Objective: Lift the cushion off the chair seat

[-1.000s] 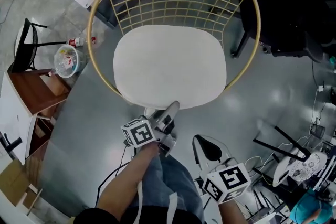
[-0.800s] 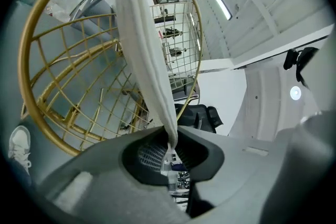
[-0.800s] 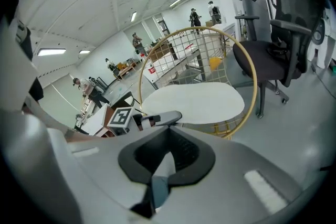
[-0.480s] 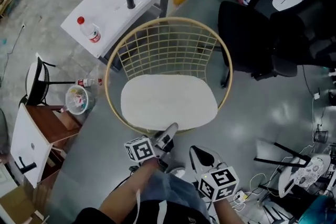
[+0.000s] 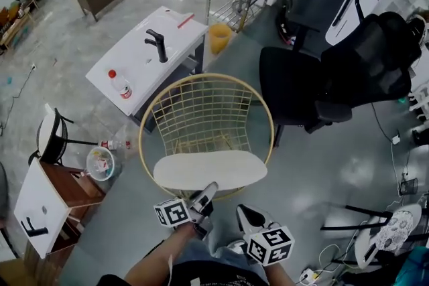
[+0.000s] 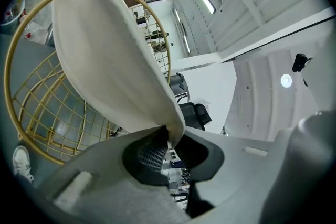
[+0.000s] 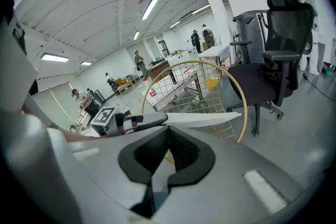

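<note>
Left gripper (image 5: pixel 210 189) raised cushion (image 5: pixel 208 171) up off chair (image 5: pixel 201 118) seat; right gripper (image 5: pixel 244 212) risen too

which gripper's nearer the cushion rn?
Left. The left gripper is clamped on the cushion at its near edge; the right gripper sits nearer the person, not touching it.

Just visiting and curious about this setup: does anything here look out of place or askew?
The white cushion isn't lying on the gold wire chair; the left gripper pinches its near edge and holds it up. On the floor, a bottle lies on its side beside a bin.
</note>
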`<action>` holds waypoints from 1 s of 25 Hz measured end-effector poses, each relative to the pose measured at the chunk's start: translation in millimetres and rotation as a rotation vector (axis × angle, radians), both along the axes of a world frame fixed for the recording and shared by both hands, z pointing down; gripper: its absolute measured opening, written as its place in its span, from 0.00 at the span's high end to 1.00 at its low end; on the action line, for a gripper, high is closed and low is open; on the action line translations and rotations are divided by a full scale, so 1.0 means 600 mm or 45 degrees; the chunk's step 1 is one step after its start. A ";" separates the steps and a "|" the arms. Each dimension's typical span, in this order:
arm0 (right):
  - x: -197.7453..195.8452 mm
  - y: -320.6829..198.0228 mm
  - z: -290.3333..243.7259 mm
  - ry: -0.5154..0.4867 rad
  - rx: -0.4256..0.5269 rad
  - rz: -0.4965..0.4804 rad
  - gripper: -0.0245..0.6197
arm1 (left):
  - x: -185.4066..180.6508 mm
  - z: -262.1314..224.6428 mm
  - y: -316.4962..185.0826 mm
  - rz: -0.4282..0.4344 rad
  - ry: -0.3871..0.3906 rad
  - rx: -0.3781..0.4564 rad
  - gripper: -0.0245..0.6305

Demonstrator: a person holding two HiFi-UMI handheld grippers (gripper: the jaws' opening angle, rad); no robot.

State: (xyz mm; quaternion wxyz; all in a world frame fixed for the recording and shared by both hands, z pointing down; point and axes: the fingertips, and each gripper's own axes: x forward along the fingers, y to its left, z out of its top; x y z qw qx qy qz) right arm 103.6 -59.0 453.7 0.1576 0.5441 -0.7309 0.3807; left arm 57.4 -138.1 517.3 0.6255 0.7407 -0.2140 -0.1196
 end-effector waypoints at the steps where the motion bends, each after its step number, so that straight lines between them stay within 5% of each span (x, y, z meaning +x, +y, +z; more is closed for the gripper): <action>1: -0.001 0.003 -0.002 -0.009 0.005 0.000 0.96 | 0.000 -0.008 0.007 0.001 -0.005 0.012 0.90; 6: -0.002 0.015 -0.023 -0.055 0.063 -0.028 0.96 | -0.004 -0.061 0.038 -0.013 -0.046 0.092 0.91; 25: 0.048 0.067 -0.150 -0.117 0.395 -0.174 0.96 | -0.016 -0.279 0.120 -0.349 -0.073 0.425 0.90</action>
